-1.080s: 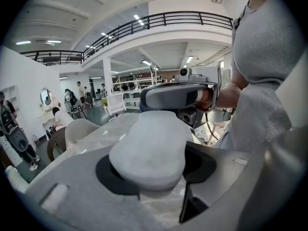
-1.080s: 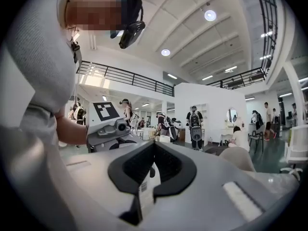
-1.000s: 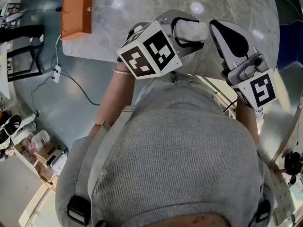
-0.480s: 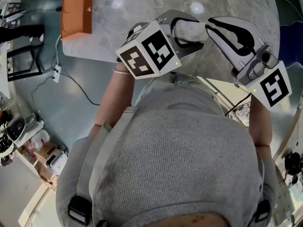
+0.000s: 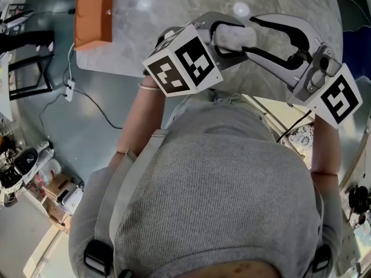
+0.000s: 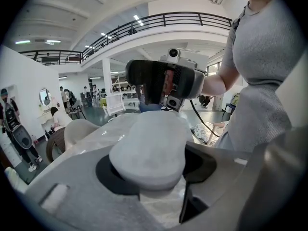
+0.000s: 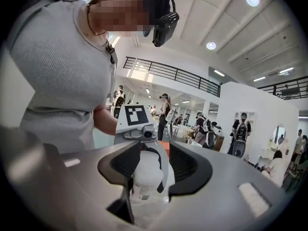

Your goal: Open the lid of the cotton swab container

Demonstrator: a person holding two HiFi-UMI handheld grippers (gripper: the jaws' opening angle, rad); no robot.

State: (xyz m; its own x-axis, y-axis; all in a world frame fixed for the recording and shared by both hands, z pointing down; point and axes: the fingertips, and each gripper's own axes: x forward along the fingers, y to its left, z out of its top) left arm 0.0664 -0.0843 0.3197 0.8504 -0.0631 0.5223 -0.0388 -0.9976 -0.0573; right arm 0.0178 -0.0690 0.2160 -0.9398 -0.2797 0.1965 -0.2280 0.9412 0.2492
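The white cotton swab container (image 5: 240, 37) is held up over the marble table, with my left gripper (image 5: 227, 39) shut on it. In the left gripper view the container (image 6: 151, 148) fills the gap between the left gripper's (image 6: 154, 177) jaws, and the right gripper (image 6: 163, 83) faces it head-on. My right gripper (image 5: 255, 35) comes from the right, its jaws opening. They stand wide on either side of the container's right end, and the pads do not press on it. In the right gripper view the container (image 7: 146, 174) shows in the gap of the right gripper (image 7: 154, 170). The lid's state is hidden.
An orange box (image 5: 93, 16) lies at the left corner of the marble table (image 5: 174, 4). A cable (image 5: 87, 97) runs over the floor to the left. The person's grey-clad body fills the lower head view. Several people stand far off in both gripper views.
The right gripper was shut beside the container's right end. It has swung to the right and opened, and its jaws now straddle that end. The left gripper and container have stayed put.
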